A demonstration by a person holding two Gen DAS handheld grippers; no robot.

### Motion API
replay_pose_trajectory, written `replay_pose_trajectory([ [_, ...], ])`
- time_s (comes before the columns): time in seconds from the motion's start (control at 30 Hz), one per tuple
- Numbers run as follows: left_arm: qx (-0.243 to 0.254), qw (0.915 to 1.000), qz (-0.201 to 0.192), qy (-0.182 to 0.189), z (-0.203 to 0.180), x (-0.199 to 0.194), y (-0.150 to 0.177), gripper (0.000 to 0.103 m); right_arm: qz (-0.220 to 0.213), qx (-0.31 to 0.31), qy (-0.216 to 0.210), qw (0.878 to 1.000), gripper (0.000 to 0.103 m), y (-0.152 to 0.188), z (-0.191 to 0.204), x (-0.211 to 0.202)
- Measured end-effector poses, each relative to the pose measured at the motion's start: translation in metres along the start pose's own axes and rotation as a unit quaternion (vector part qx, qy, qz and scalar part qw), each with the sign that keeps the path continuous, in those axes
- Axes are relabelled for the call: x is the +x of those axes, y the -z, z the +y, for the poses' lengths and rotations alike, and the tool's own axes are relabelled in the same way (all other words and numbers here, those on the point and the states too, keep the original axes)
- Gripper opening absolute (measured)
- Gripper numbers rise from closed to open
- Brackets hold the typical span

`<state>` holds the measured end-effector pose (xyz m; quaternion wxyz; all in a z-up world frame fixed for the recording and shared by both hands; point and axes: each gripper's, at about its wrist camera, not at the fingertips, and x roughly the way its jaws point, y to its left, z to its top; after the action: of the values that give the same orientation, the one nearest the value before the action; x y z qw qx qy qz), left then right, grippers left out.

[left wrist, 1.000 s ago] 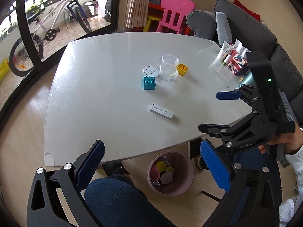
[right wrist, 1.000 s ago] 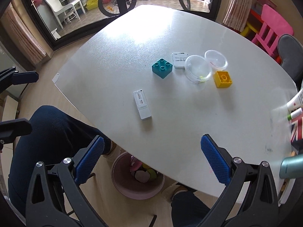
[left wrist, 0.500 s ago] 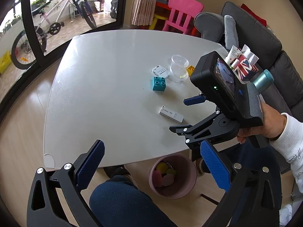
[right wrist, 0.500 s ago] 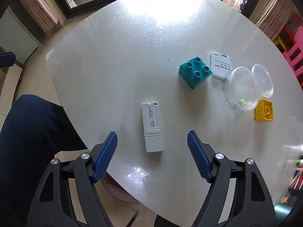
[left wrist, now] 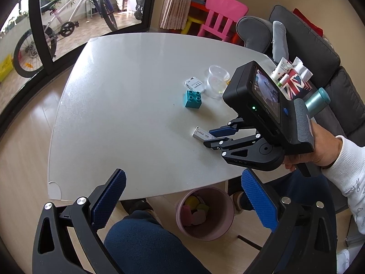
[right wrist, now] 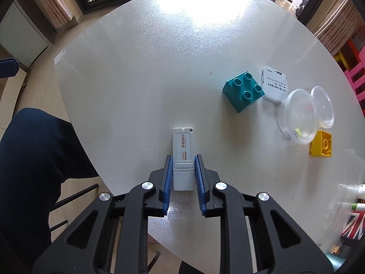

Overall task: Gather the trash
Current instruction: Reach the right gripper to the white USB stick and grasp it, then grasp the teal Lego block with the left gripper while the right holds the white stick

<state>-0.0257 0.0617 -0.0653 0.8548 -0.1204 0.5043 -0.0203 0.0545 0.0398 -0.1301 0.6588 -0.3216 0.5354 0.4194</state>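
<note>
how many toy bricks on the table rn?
2. Teal brick mid-table, beside the white card device. Yellow brick further right, next to the clear tub. No others show, though the right gripper's body blocks part of the left view.

Both wrist views look steeply down — sharing the white table [left wrist: 127,105], right nearer.

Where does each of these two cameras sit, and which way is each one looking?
Left wrist: sits on the left gripper, held back over the table's near edge above a pink bin; its open fingers, a knee and the right hand show.
Right wrist: rides the right gripper, looking steeply down; its jaws have just closed on a white stick; a leg shows.
Shared: the stick, the teal brick and the clear tubs.
</note>
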Motion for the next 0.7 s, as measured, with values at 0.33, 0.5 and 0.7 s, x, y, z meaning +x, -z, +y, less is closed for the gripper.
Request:
replay_pose_trajectory([
  [0.33, 0.006, 1.0, -0.001, -0.001, -0.003, 0.001, -0.003, 0.097, -0.017, 0.05, -0.01, 0.999, 0.019, 0.017, -0.015, -0.017],
  [0.5, 0.019, 0.9998, -0.002, 0.0, -0.011, 0.006, -0.012, 0.097, -0.029, 0.098, -0.009, 0.995, 0.019, 0.035, -0.032, -0.042],
  [0.7, 0.037, 0.9993, -0.002, 0.001, -0.023, 0.019, -0.028, 0.097, -0.058, 0.151, 0.019, 0.987, 0.019, 0.067, -0.051, -0.08],
])
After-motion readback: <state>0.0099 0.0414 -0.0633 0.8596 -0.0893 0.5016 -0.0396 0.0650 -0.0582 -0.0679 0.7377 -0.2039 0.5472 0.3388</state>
